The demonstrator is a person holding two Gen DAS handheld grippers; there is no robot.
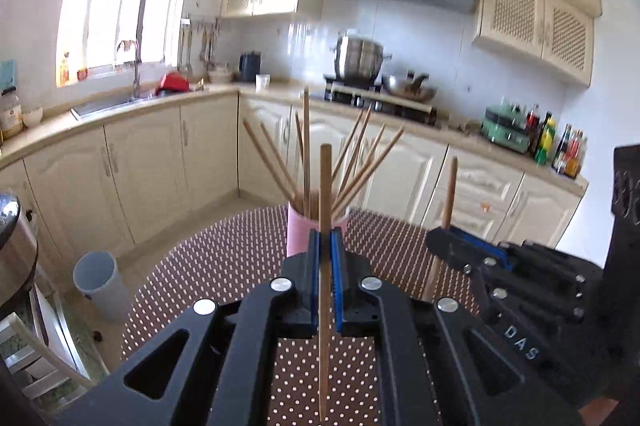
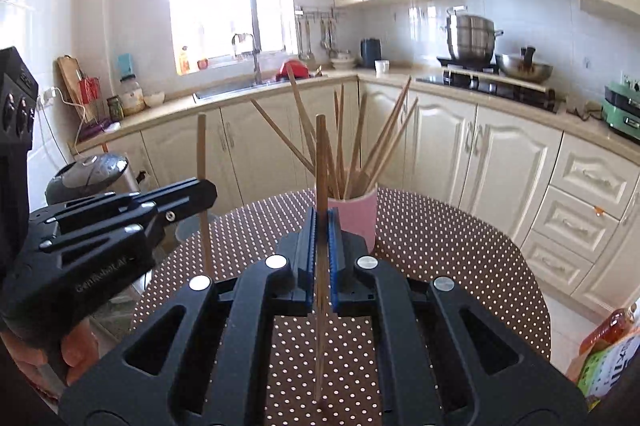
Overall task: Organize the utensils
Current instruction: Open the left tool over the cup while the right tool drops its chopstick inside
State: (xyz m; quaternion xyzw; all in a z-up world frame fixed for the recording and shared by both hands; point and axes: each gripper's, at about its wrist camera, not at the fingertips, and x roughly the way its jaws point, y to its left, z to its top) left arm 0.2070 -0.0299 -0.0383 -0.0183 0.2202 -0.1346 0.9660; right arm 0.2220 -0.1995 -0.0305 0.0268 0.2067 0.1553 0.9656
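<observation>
Left gripper (image 1: 325, 262) jaws clamp one upright chopstick (image 1: 325, 186); right gripper (image 2: 322, 246) jaws clamp another chopstick (image 2: 321, 162); pink cup (image 2: 354, 218) beyond on dotted counter (image 2: 440, 246).

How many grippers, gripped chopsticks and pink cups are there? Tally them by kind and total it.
Grippers: 2 (left gripper, right gripper)
Gripped chopsticks: 2 (left chopstick, right chopstick)
Pink cups: 1 (pink cup)
Total: 5

My left hand-held gripper (image 1: 325, 266) is matte black plastic with ribbed blue pads; the chopstick (image 1: 325, 210) in it is plain wood, and the cup (image 1: 298, 230) ahead's smooth pink.
</observation>
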